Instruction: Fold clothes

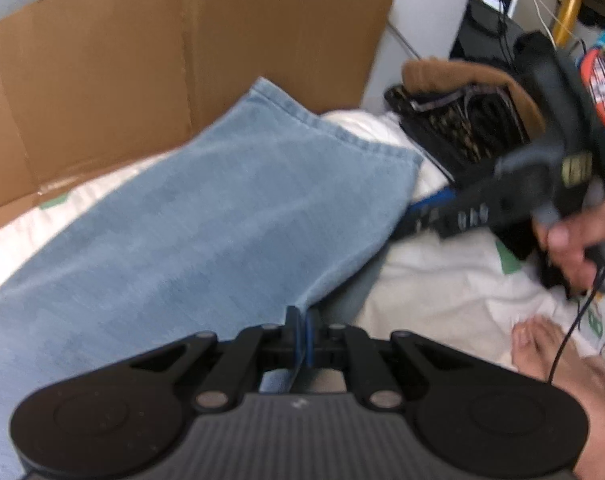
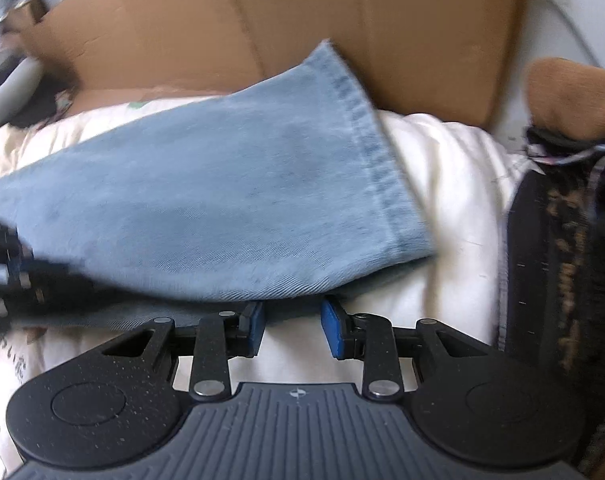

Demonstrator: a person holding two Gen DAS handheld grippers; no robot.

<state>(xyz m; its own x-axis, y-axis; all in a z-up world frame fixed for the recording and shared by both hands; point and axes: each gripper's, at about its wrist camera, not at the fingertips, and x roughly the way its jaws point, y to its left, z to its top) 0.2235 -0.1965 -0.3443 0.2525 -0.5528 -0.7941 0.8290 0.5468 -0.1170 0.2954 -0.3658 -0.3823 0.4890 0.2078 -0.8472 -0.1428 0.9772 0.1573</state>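
Observation:
A light blue jeans leg (image 1: 206, 208) lies flat across white bedding (image 1: 442, 280), its stitched hem (image 2: 374, 160) pointing toward the far cardboard. My left gripper (image 1: 299, 328) sits at the leg's near edge, blue pads shut on the denim fold. In the right wrist view it shows blurred at the left (image 2: 6, 276), on the same edge. My right gripper (image 2: 292, 328) is open just short of the leg's near edge, only bedding between its pads (image 2: 335, 332). From the left wrist view the right gripper (image 1: 418, 216) hovers by the hem's near corner, held in a hand (image 1: 574, 248).
An opened cardboard box (image 1: 142, 60) stands behind the jeans. A pile of dark patterned clothes (image 1: 462, 128) with a brown garment (image 2: 570, 96) on top lies to the right. A bare foot (image 1: 542, 344) and a black cable (image 1: 570, 332) sit at the near right.

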